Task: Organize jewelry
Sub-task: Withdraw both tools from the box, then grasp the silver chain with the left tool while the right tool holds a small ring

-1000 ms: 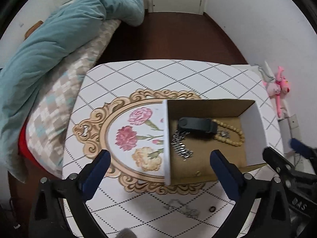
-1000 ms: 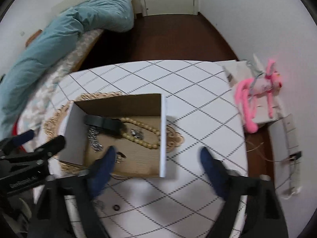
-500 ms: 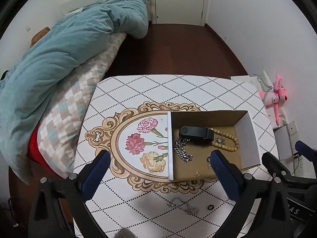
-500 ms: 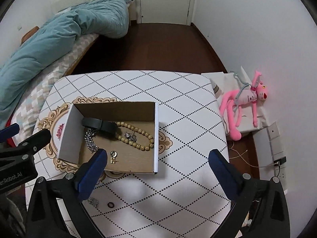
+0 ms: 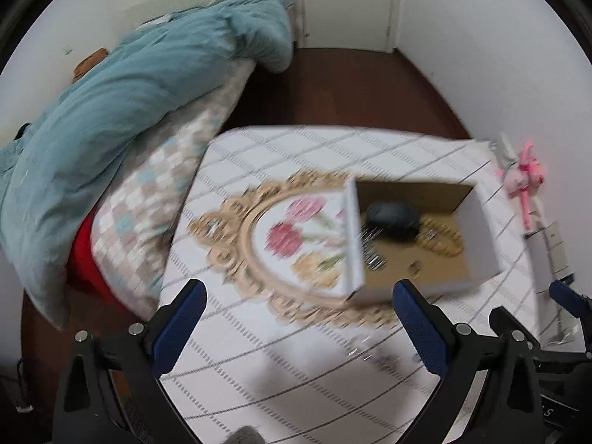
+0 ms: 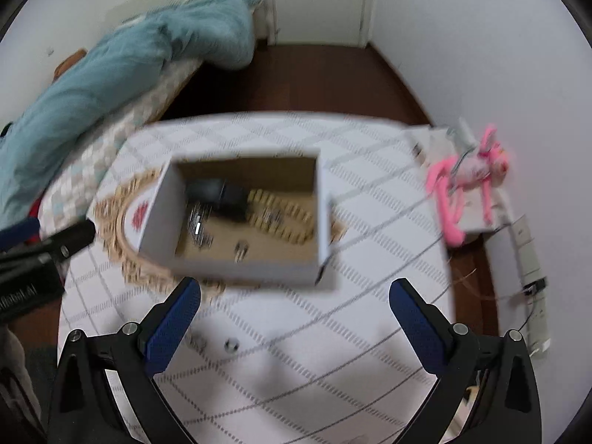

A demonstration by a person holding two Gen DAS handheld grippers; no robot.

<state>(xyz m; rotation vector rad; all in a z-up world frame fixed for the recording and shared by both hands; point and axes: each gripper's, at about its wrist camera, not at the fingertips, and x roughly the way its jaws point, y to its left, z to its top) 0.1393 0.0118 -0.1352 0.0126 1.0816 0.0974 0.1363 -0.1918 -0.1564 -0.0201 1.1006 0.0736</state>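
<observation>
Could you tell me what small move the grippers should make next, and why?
Probably lower the left gripper, open and empty, toward the small chain lying on the table in front of the box. The box already holds beads and a dark band, while the chain and a small ring lie outside it.

left gripper (image 5: 299,322) hangs wide open above the table (image 5: 296,381); blurred box (image 5: 481,222) seemingly holds jewelry.

The white table (image 6: 370,192) with a diamond grid and a gold-framed flower motif (image 5: 292,236) carries an open cardboard box (image 6: 236,262) at centre. On its near edge lie a small ring (image 6: 231,345) and a blurred chain (image 5: 370,351).
</observation>
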